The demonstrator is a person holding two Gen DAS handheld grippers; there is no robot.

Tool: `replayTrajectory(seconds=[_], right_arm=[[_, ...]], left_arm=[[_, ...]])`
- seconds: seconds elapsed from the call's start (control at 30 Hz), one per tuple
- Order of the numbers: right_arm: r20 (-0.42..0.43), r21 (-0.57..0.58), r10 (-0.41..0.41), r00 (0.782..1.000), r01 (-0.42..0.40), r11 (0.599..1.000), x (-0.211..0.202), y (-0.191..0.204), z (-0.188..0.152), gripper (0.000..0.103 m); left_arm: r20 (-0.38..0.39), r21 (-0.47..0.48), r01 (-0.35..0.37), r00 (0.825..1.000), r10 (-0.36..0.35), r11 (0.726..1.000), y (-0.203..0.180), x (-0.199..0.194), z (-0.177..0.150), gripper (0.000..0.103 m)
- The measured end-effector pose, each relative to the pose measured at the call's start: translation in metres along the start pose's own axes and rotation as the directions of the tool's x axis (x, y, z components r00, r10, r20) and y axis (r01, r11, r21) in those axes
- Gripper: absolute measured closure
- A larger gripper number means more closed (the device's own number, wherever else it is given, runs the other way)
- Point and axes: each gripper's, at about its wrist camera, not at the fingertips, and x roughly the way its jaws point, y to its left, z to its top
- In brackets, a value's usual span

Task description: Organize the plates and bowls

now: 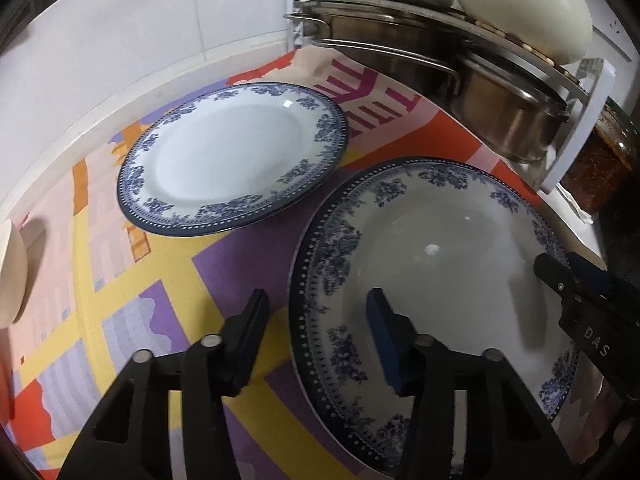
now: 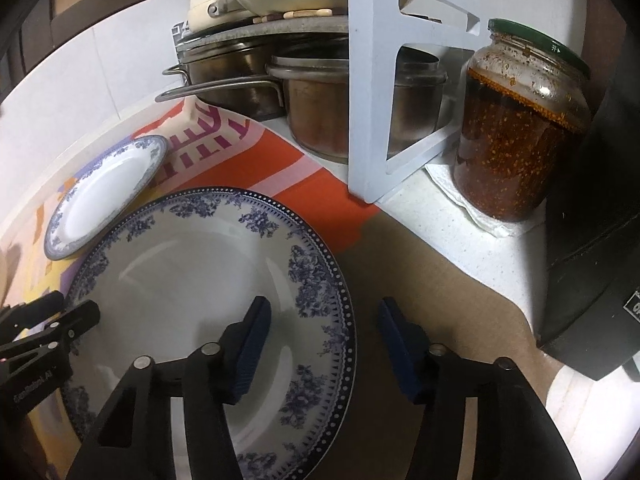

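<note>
straddling opposite rims of the large plate (image 1: 432,248), both grippers sit low over it. left gripper (image 1: 316,312) has one finger over the bowl of the plate and one outside over the mat (image 1: 168,264), fingers apart, not pinching yet. right gripper (image 2: 324,324) likewise brackets the other rim, fingers apart. small plate (image 1: 232,156) lies separate, just beside, flat on the mat. nothing stacked yet, so task looks barely started. cream bowl edge (image 1: 10,272) at far left, untouched.
</note>
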Motion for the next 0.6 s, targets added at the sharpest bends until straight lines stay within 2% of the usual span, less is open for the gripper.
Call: replayTrajectory(seconds=[0.07, 0.13, 0.6], right_arm=[[-0.003, -0.007, 0.011, 1.0, -0.011, 1.0, 0.0, 0.001, 0.001, 0.058], [-0.008, -0.018, 0.027, 1.0, -0.027, 0.999, 0.0, 0.002, 0.002, 0.064], [-0.026, -0.031, 0.059, 0.998, -0.059, 0.998, -0.007, 0.008, -0.004, 0.066]], left_arm=[[-0.004, 0.004, 0.009, 1.0, -0.009, 1.0, -0.001, 0.0, 0.001, 0.064], [-0.003, 0.002, 0.004, 1.0, -0.004, 1.0, -0.002, -0.001, 0.002, 0.064], [0.025, 0.004, -0.055, 0.998, 0.055, 0.998, 0.006, -0.02, -0.013, 0.067]])
